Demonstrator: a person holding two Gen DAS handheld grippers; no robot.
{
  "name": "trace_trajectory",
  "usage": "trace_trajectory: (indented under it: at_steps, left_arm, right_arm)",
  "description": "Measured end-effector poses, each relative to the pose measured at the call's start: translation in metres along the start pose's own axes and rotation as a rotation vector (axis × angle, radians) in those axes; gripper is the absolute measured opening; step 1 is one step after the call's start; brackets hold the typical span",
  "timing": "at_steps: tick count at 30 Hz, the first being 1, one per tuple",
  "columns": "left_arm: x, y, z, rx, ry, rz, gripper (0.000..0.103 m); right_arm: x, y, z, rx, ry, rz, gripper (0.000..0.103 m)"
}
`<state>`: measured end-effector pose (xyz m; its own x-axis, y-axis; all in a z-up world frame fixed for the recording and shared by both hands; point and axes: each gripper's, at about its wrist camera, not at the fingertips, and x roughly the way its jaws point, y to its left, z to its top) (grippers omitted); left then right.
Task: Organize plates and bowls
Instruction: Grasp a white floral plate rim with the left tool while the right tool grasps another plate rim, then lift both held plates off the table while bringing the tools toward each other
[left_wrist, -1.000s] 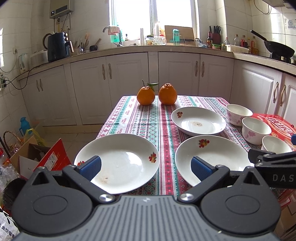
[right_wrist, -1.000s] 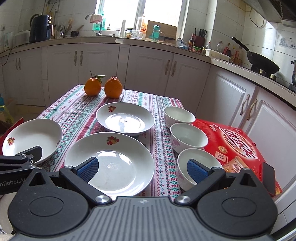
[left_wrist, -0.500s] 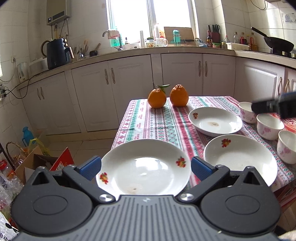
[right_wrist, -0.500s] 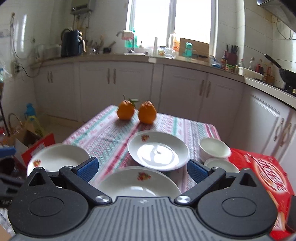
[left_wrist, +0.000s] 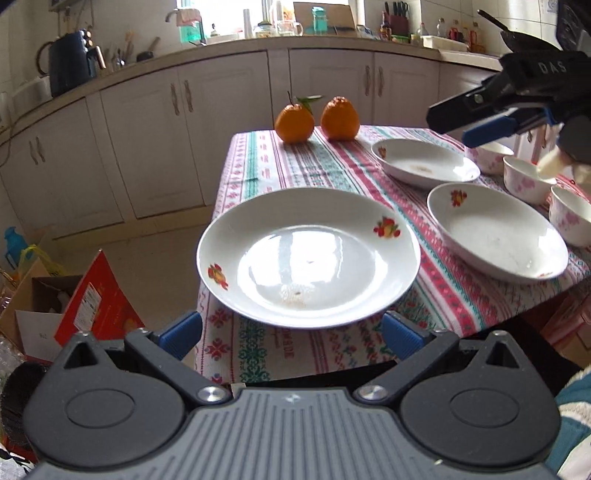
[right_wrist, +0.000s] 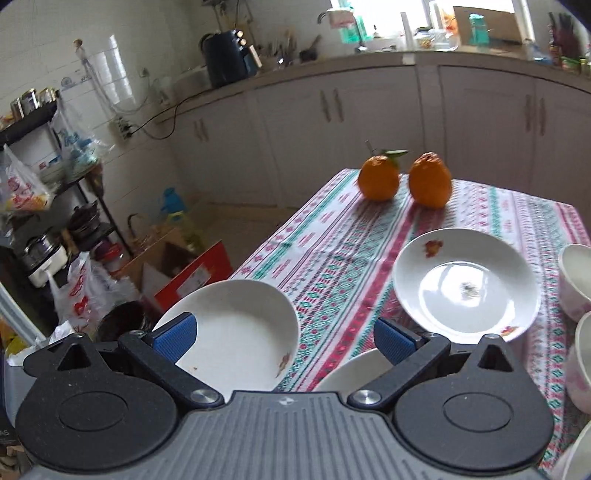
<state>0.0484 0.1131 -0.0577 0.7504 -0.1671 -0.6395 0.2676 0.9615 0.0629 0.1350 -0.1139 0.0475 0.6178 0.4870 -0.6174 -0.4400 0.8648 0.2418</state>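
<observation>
The left hand-held gripper hangs wide and empty just short of the nearest plate, whose front rim juts past the table edge. That overhang looks like the natural bite: come in level, one pad under the rim and one over, and close gently so the plate does not tip off. A second plate sits just to its right and a third plate beyond, likely places to stack onto. Three bowls line the right edge. The right hand-held gripper, also wide and holding nothing, hovers high over the plates. Two oranges sit at the far end.
</observation>
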Motion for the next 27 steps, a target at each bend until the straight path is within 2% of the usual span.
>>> trace_trajectory:
  at_steps: [9,15,20,27]
  left_arm:
    - [0.027,0.012,-0.004,0.051,0.058,-0.077,0.102]
    - [0.034,0.021,-0.001,0.030,0.069,-0.130,0.103]
    - [0.037,0.025,0.004,0.036,0.102,-0.139,0.103]
    - [0.036,0.025,0.002,0.041,0.083,-0.142,0.103]
  right_arm:
    - [0.045,0.007,0.008,-0.083,0.118,-0.008,0.103]
    - [0.070,0.015,0.013,-0.160,0.179,0.013,0.103]
    - [0.088,0.017,0.021,-0.210,0.204,0.035,0.103]
    - [0.116,0.012,0.025,-0.225,0.264,0.084,0.103]
